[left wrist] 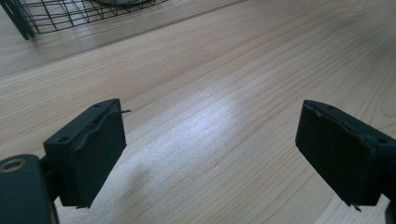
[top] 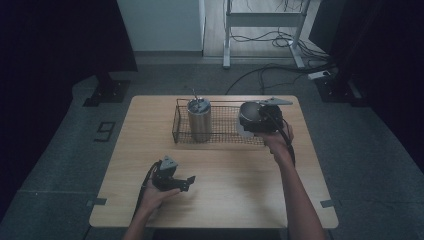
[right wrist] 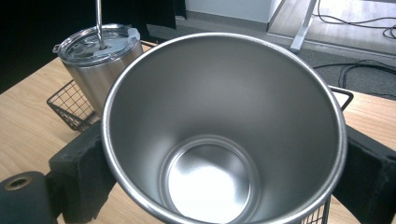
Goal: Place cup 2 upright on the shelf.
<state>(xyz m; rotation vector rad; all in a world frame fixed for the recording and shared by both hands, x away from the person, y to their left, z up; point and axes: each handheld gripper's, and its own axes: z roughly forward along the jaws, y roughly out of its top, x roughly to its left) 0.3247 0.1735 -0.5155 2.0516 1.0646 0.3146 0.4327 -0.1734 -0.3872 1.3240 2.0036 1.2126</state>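
Right gripper view, steel cup (right wrist: 224,135): open-topped, shiny, lidless, tapering to a round base.
Place: over the wire basket (top: 220,131), near the lidded tumbler (top: 199,119).
Right hand-held gripper (right wrist: 224,172): clamped on the steel cup.
Left hand-held gripper (left wrist: 210,154): jaws apart over the tabletop (left wrist: 243,70).

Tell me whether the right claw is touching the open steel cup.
Touching. The right gripper view shows the right claw with its black jaws pressed against both sides of the open steel cup, gripping it above the wire basket.
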